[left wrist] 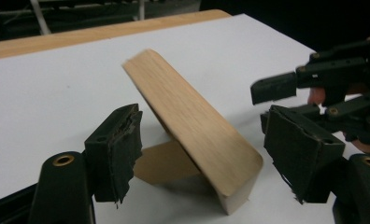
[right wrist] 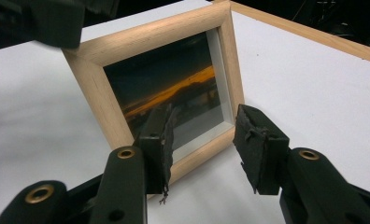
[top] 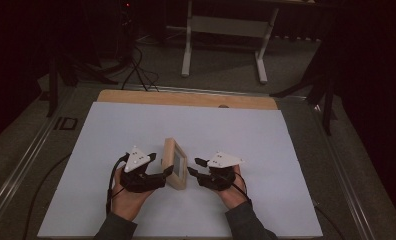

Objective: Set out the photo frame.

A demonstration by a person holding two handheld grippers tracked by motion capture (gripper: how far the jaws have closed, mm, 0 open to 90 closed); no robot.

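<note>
A small light-wood picture frame (top: 175, 162) stands tilted on the white board (top: 236, 135), between my two grippers. In the left gripper view I see its plain wooden back (left wrist: 192, 126) and its prop leg (left wrist: 160, 161). My left gripper (left wrist: 209, 147) is open, with a pad on either side of the frame's near edge and clear gaps to it. In the high view the left gripper (top: 165, 172) sits just left of the frame. My right gripper (right wrist: 204, 135) is open at the frame's lower corner, facing the dark sunset picture (right wrist: 174, 88). From above, the right gripper (top: 196, 167) is just right of the frame.
The white board lies on a wooden tabletop (top: 186, 98) whose far edge shows beyond it. Behind the table stand a white desk frame (top: 223, 30), dark stands and loose cables (top: 136, 70) on the floor. A person's hands and sleeves enter from the bottom.
</note>
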